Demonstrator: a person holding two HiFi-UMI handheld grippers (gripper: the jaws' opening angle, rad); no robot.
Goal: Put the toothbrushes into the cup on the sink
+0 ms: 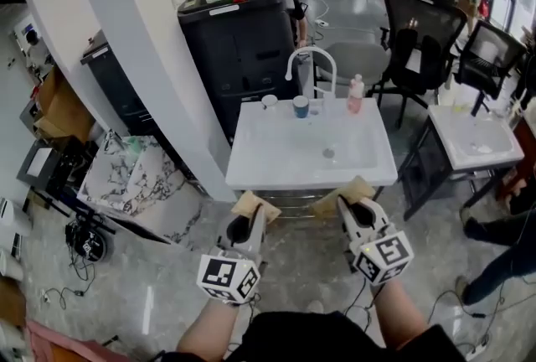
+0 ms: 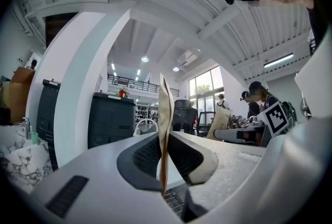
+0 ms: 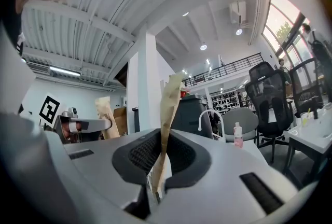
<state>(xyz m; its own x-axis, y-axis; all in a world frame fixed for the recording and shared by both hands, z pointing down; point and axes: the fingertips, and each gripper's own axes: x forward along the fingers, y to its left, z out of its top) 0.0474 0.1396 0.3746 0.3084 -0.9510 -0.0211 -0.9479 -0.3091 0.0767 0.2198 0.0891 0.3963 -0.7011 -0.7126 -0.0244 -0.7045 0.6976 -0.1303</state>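
So the toothbrushes, as far as I can tell, are riding inside flat tan paper sleeves. No bristles are showing, so that part's a guess. The left tan sleeve (image 1: 254, 204) is sticking up out of the left hand-held gripper (image 1: 249, 218), whose jaws are pinching it edge-on. The right tan sleeve (image 1: 342, 199) is getting clamped the same way by the right hand-held gripper (image 1: 353, 214). Both are hovering just short of the near edge of the sink (image 1: 251, 163), well apart from the target.

The blue cup (image 1: 301, 106) is standing at the back rim, between a white cup (image 1: 269, 101) and a pink bottle (image 1: 356, 94), right by the faucet (image 1: 311, 57).

I'm thinking the trick is going one at a time. That means reaching over the basin, tipping the sleeve so its free end is pointing down into the cup mouth, and coming in from the side to dodge the faucet. Only let go once it's resting inside. Bumping that light cup is the risk.
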